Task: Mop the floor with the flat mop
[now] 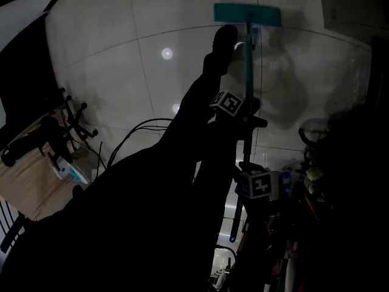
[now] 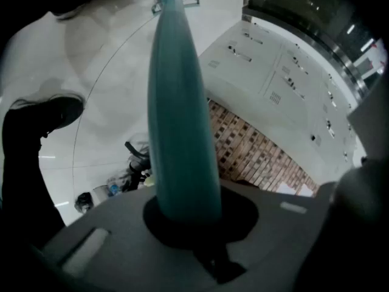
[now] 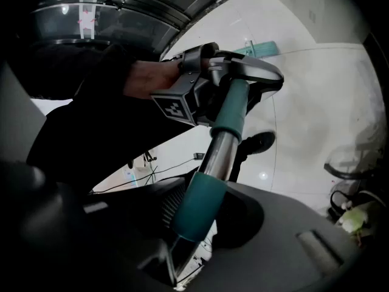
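The flat mop's teal head (image 1: 247, 14) lies flat on the pale tiled floor (image 1: 109, 35) at the far end of the head view. Its pole (image 1: 248, 72) runs back toward me. My left gripper (image 1: 247, 120) is shut on the pole higher up, its marker cube turned up. My right gripper (image 1: 243, 184) is shut on the pole lower down, nearer me. In the left gripper view the teal pole (image 2: 182, 114) rises out of the shut left gripper (image 2: 185, 215). In the right gripper view the right gripper (image 3: 194, 221) grips a teal sleeve (image 3: 200, 199), with the left gripper (image 3: 228, 81) and the mop head (image 3: 258, 48) beyond.
A dark shoe (image 1: 225, 38) stands left of the pole near the mop head. Black cables (image 1: 137, 129) trail over the tiles at left, beside a wooden surface (image 1: 24, 184) and black stands. Bottles and clutter (image 1: 307, 172) crowd the right. White cabinets (image 2: 285, 72) and a brick-patterned mat (image 2: 261, 157) lie ahead.
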Motion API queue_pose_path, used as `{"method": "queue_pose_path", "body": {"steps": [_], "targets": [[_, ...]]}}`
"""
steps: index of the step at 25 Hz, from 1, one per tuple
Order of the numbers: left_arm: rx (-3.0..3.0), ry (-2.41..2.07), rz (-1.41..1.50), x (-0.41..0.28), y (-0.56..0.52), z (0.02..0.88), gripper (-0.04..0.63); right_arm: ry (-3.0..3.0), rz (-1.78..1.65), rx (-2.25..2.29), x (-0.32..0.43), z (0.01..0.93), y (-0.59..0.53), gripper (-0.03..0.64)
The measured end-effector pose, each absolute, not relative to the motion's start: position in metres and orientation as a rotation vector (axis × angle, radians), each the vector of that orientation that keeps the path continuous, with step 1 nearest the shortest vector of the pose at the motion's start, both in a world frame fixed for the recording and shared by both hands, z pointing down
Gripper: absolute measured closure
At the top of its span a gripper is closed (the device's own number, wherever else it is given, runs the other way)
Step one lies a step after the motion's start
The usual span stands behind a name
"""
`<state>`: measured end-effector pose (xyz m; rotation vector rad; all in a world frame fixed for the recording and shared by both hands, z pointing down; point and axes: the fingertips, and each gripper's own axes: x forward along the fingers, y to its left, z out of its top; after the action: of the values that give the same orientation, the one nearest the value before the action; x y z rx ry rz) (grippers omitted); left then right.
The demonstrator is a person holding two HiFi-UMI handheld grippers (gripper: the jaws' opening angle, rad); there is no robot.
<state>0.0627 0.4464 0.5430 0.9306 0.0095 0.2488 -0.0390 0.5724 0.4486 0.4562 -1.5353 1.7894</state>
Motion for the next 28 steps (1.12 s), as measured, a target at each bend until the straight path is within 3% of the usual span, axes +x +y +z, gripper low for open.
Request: {"method": "queue_pose_path", "body": {"steps": [28], "targets": [[1.014,0.081,0.171,0.070,-0.010,0.585,0.575,-1.538,1.685,0.579,-0.030,0.517,0.130,0.503]]}}
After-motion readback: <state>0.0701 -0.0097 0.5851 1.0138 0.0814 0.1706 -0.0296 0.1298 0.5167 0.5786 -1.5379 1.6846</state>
